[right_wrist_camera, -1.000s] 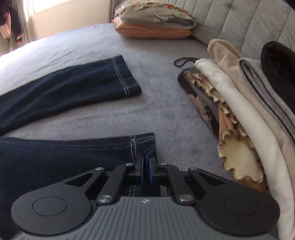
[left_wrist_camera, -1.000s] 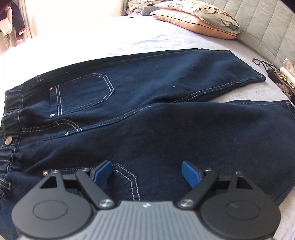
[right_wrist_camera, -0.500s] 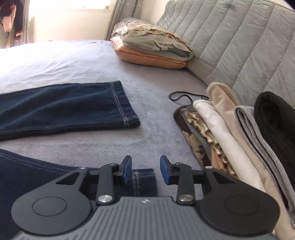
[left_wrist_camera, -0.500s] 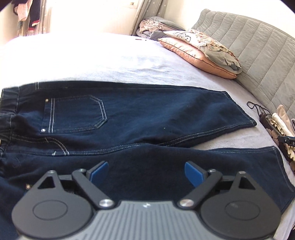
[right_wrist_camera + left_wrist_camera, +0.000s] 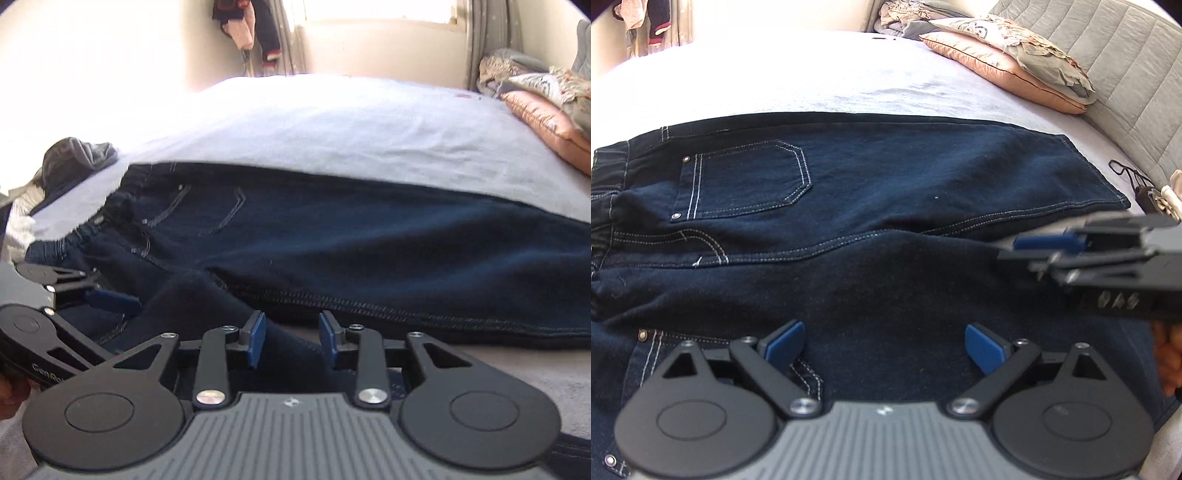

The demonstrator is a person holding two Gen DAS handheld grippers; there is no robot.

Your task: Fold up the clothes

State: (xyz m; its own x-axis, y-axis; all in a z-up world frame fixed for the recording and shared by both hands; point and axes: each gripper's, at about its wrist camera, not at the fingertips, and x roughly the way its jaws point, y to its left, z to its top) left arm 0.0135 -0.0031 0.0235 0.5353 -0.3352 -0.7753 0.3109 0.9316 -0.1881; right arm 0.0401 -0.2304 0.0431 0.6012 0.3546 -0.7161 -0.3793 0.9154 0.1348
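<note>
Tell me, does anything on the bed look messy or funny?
A little. The jeans are mostly flat, but the waistband is bunched and the near leg is crumpled where it meets the other. A rumpled grey garment also lies loose beyond the waistband. Nothing looks torn or spilled.

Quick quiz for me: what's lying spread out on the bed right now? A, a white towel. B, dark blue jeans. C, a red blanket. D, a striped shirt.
B: dark blue jeans with white stitching and a back pocket lie flat across the bed.
</note>
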